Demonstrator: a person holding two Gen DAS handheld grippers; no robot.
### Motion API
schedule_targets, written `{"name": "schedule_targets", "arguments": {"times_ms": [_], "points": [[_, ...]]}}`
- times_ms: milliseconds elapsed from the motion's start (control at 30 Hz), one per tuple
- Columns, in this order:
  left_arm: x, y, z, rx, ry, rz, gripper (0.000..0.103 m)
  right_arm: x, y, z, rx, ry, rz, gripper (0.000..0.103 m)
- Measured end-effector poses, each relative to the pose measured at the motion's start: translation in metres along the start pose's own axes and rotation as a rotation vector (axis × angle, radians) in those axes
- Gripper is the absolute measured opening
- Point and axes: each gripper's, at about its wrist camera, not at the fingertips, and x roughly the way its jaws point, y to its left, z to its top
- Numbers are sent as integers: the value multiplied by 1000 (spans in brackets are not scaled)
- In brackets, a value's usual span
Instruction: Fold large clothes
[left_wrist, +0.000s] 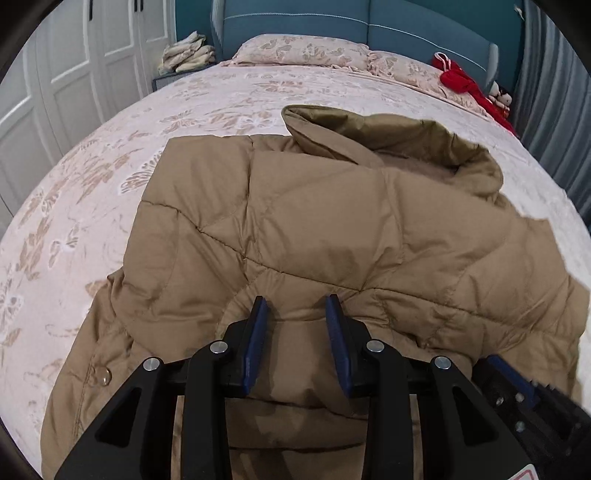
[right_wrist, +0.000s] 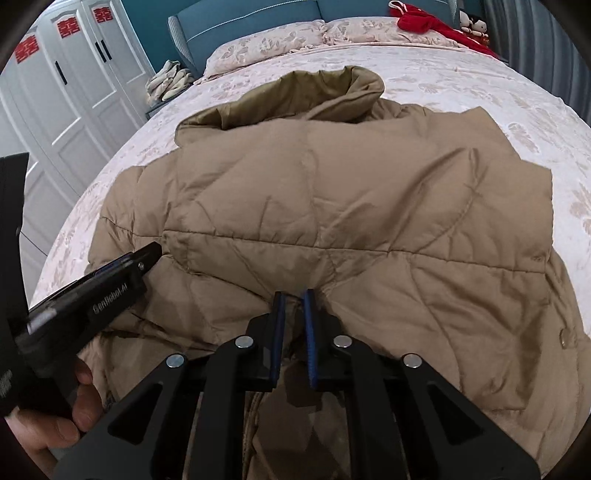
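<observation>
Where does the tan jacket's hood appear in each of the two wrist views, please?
Left wrist view: the hood lies right of centre in the upper half, its opening facing up and right, at the jacket's far end.
Right wrist view: the hood sits near top centre, slightly left, beyond the quilted back.
Shared landmark: the red garment by the pillows, right of the hood in both.

White wardrobe (left_wrist: 70, 74) beside teal-headboard (left_wrist: 295, 22) bed (left_wrist: 221, 96).

Tan jacket (left_wrist: 314, 229) on floral bed (left_wrist: 110, 184)
</observation>
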Motion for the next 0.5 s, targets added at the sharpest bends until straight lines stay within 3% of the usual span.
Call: {"name": "schedule_targets", "arguments": {"times_ms": [500], "points": [[11, -3, -16, 20, -87, 38, 32, 15, 4, -7, -30, -62, -49, 7]]}}
